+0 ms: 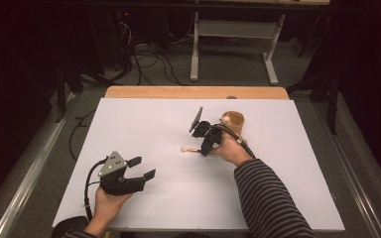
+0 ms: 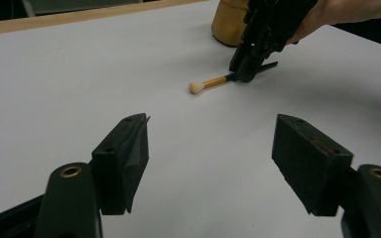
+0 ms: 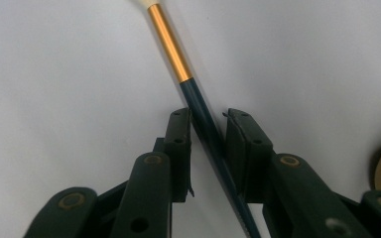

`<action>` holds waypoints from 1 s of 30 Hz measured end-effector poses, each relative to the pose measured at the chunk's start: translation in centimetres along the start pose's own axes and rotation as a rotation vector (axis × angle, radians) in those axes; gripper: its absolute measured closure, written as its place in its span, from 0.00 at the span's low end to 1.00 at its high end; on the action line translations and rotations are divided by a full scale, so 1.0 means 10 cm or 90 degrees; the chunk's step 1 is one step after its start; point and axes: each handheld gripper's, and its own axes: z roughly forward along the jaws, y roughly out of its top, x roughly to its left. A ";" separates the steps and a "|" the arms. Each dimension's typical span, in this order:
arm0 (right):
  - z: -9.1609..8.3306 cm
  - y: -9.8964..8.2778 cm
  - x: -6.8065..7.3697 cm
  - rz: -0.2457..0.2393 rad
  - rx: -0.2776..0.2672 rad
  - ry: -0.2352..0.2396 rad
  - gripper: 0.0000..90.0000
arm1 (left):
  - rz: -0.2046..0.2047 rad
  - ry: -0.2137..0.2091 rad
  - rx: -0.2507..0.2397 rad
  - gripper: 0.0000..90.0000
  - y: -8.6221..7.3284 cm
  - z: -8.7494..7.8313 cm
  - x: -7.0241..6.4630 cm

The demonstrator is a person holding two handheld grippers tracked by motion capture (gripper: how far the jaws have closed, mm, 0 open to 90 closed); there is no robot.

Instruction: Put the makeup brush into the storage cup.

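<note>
Where the right gripper [image 1: 204,148] is tipped down onto the white table [image 1: 144,124], a thin brush [image 1: 190,149] is seen lying flat between its jaws. From the right gripper view, the brush [image 3: 198,106] runs up and away from the tool: a dark blue handle passes through the narrow gap between the two black pads, then a gold band, then a pale tip at the far end. The jaws are drawn in close on either side of the dark handle; whether both pads actually press on it cannot be told, since a sliver of gap shows on the right pad's side.

Just behind the right gripper, on its far side, a round tan wooden cup [image 1: 234,120] is set upright on the table. A small pale rounded object is seen at its rim, beside the gripper's cable; what it is cannot be told. The cup's inside is not made out clearly. In the left gripper view the cup [image 2: 230,22] is partly hidden behind the right gripper [image 2: 250,69].

The left gripper [image 1: 144,167] is held low over the near-left part of the table, well apart from the brush, its jaws spread wide with nothing between them. Ahead of those open jaws, the brush [image 2: 209,83] is seen with its pale tip pointing away from the right gripper.
</note>
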 end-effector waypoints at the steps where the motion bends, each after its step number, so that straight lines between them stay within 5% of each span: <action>1: -0.01 0.00 0.00 -0.001 0.004 -0.001 0.84 | 0.000 0.000 0.000 0.35 0.00 0.00 0.00; 19: -0.01 0.00 0.01 0.001 0.014 0.005 0.94 | 0.001 -0.001 0.002 0.35 0.00 0.00 0.00; 30: -0.06 -0.03 0.01 -0.004 -0.018 0.003 0.95 | 0.001 -0.001 0.003 0.35 0.00 0.00 0.00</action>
